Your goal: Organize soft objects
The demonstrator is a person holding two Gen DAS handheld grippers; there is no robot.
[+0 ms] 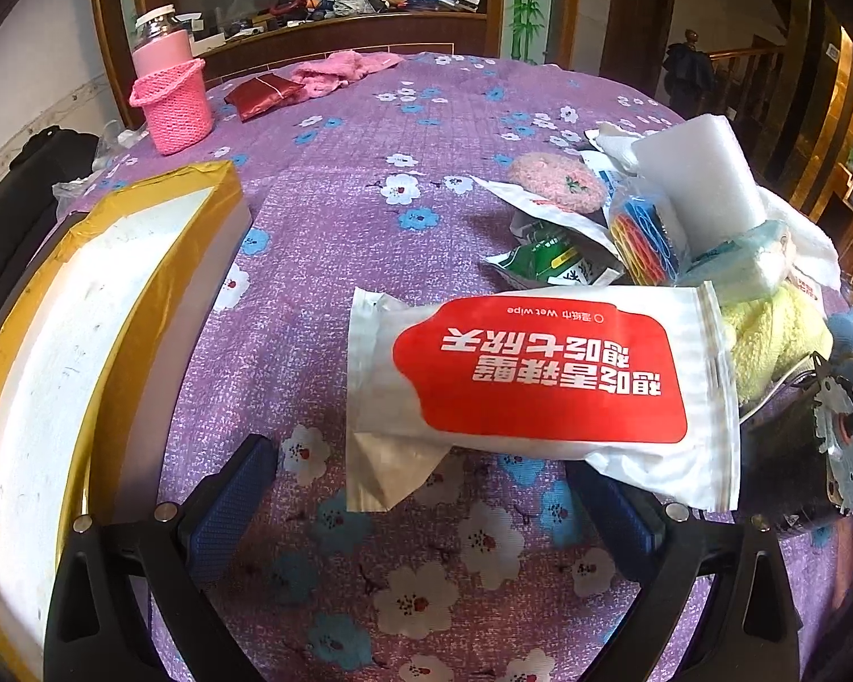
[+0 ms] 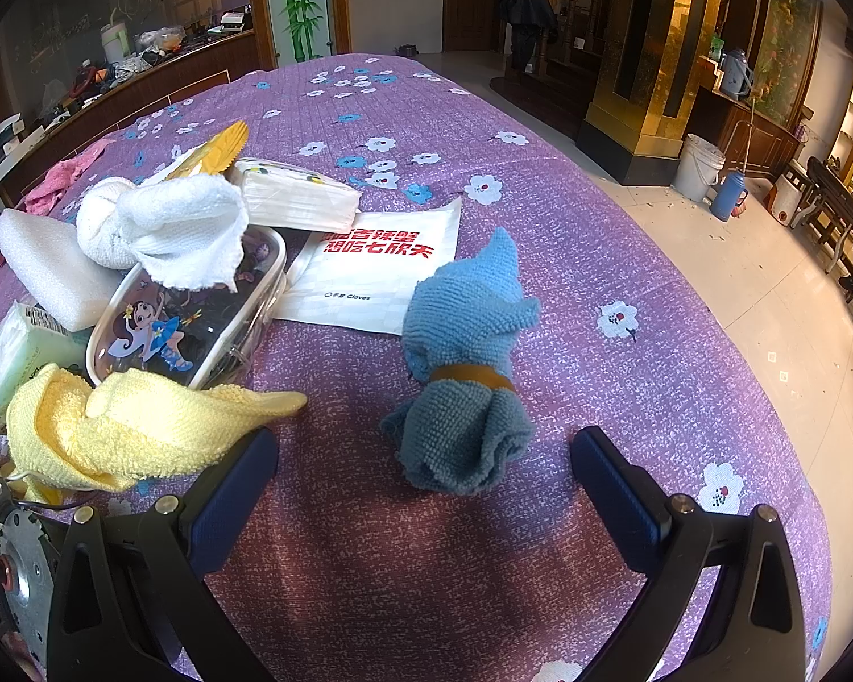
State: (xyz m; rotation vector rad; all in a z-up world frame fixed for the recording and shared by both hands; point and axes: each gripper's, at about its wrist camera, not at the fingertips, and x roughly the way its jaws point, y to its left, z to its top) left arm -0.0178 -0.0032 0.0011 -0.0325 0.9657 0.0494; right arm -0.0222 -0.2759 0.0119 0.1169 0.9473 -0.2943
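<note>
In the left wrist view my left gripper [image 1: 426,489] is open and empty. A white and red wet wipe pack [image 1: 540,381] lies just ahead of its right finger. Behind the pack lies a pile: a white foam block [image 1: 694,176], a yellow towel [image 1: 767,335], a pink knitted round [image 1: 557,182]. In the right wrist view my right gripper [image 2: 426,477] is open, with a rolled blue towel [image 2: 466,364] bound by a brown band lying between its fingers. A yellow towel [image 2: 131,426] lies by the left finger. A white towel [image 2: 170,227] rests on a cartoon pouch [image 2: 187,318].
A white foam box with yellow tape [image 1: 85,329] stands at the left. A pink knitted basket [image 1: 170,102], a red pouch [image 1: 261,94] and a pink cloth [image 1: 341,71] lie at the far side. A tissue pack [image 2: 295,196] and a glove packet [image 2: 375,273] lie beyond the blue towel. The purple floral tablecloth [image 2: 597,238] drops off at the right.
</note>
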